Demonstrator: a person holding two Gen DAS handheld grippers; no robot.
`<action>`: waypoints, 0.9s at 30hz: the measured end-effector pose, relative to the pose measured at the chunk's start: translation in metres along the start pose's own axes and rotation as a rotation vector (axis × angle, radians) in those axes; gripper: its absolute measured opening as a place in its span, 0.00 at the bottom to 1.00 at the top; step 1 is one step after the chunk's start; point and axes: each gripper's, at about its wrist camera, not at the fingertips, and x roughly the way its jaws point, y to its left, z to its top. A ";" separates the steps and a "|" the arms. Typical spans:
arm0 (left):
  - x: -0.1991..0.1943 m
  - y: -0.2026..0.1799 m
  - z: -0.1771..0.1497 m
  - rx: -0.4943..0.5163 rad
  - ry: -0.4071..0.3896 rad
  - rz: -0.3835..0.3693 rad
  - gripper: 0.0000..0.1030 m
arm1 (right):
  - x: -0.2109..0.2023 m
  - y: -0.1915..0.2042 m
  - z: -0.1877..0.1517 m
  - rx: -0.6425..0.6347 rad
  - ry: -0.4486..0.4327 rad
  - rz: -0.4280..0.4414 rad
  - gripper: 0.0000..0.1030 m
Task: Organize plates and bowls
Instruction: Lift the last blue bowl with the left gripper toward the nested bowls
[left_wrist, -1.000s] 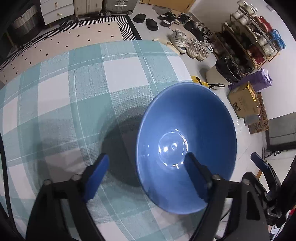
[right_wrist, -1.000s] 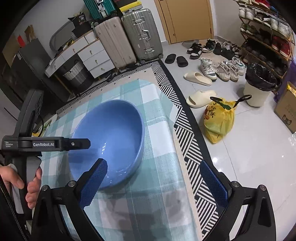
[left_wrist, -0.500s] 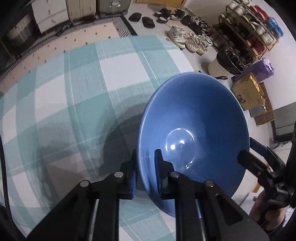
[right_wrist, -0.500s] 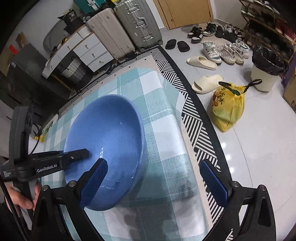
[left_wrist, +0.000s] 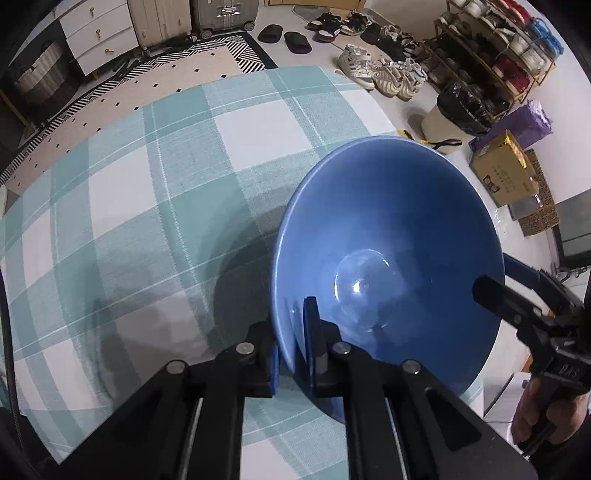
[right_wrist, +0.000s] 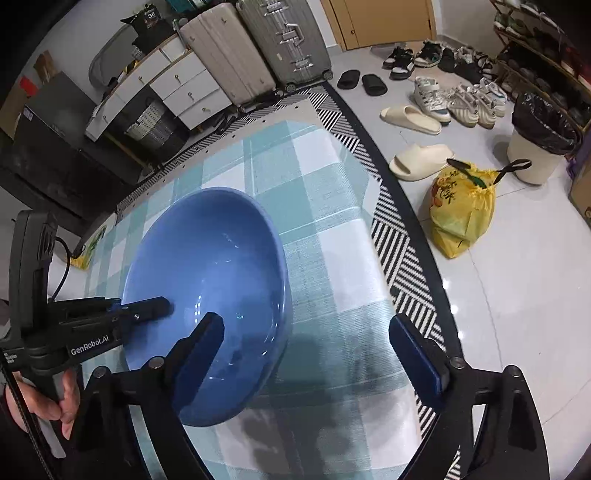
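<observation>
- The blue bowl (left_wrist: 388, 266) sits on the checked tabletop (left_wrist: 184, 166), close to its right edge, empty and mouth-up; whether it is tipped or raised off the cloth I cannot tell.
- The left gripper (left_wrist: 295, 350) is clamped on the bowl's near-left rim, one finger inside the wall and one outside.
- The right gripper (right_wrist: 306, 343) comes at the bowl's right side: its left finger lies over the bowl's inside, its right finger over bare cloth, so the right rim lies between them, not yet pinched. Its jaws are closing.
- Judgement: the left side is secured; the coming move turns on the right gripper seating over the rim opposite.
</observation>
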 end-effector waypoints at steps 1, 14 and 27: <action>-0.001 0.003 -0.001 -0.009 0.001 0.011 0.08 | 0.001 0.002 -0.001 0.004 0.005 0.010 0.82; 0.002 0.021 -0.013 -0.080 0.017 -0.043 0.08 | 0.020 0.030 -0.010 -0.007 0.073 0.032 0.62; 0.005 0.023 -0.017 -0.122 0.048 -0.097 0.11 | 0.025 0.032 -0.012 0.041 0.073 0.041 0.15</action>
